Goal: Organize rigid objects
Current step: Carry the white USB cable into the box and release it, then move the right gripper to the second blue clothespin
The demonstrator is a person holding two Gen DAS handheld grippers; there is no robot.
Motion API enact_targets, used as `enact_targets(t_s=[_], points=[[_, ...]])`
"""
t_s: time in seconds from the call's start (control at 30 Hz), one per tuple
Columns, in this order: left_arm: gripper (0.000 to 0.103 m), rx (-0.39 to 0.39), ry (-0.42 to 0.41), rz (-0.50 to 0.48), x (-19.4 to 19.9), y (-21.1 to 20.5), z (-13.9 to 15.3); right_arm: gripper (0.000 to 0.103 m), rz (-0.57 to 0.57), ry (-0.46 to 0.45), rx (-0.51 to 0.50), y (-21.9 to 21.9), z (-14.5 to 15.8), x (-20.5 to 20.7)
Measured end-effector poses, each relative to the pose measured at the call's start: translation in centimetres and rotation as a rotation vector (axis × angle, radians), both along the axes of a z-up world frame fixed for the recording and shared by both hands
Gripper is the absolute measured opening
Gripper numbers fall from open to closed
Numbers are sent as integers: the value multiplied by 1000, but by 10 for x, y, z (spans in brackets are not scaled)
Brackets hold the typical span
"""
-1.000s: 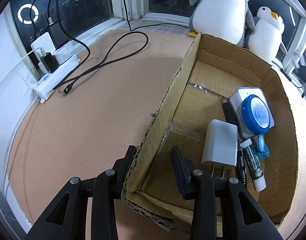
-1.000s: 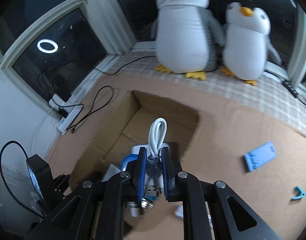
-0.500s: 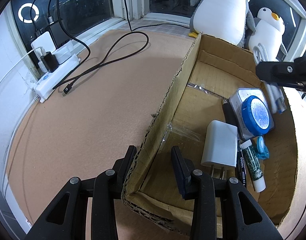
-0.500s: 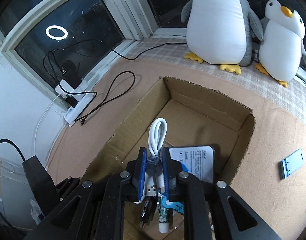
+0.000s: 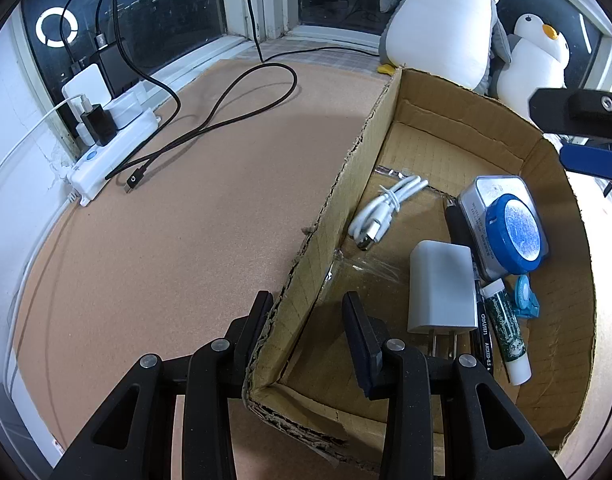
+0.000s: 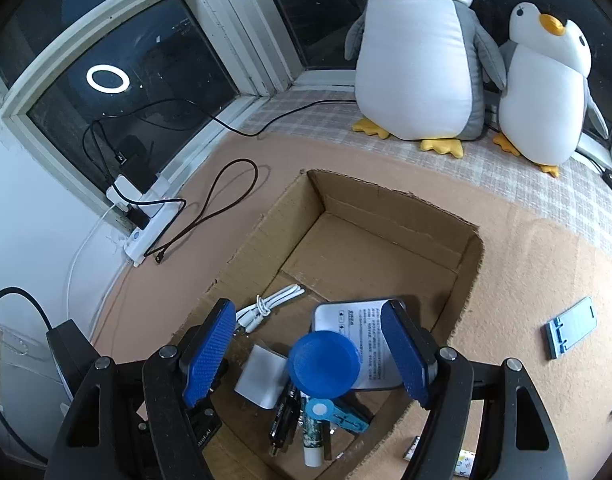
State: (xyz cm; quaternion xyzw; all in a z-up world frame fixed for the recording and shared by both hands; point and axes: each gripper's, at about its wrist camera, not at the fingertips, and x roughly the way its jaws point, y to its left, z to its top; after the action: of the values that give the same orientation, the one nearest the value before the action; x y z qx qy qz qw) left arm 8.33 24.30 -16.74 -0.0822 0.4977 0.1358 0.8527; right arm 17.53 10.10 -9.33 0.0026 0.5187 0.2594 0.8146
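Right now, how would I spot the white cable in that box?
Find the open cardboard box in front of the two plush penguins. On its floor, by the left wall, lies the white cable. It alone is a coiled, tied bundle lying apart from the charger and blue-lidded tin.

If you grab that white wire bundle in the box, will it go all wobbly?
Probably a bit. The white cable is coiled and tied around its middle, so it should lift as one bundle, but its looped ends would likely droop. It looks thin, so it is probably light. Lying flat on the cardboard box floor, it seems unlikely to roll.
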Motion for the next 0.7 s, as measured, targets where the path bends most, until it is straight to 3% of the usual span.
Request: enact_targets(t_s=[0.37, 0.7], points=[[39, 1, 1, -1, 0, 0, 0, 71, -111, 11, 13, -62, 8, -4], [39, 7, 5, -5, 1, 0, 1, 71, -250, 7, -64, -176, 9, -6]])
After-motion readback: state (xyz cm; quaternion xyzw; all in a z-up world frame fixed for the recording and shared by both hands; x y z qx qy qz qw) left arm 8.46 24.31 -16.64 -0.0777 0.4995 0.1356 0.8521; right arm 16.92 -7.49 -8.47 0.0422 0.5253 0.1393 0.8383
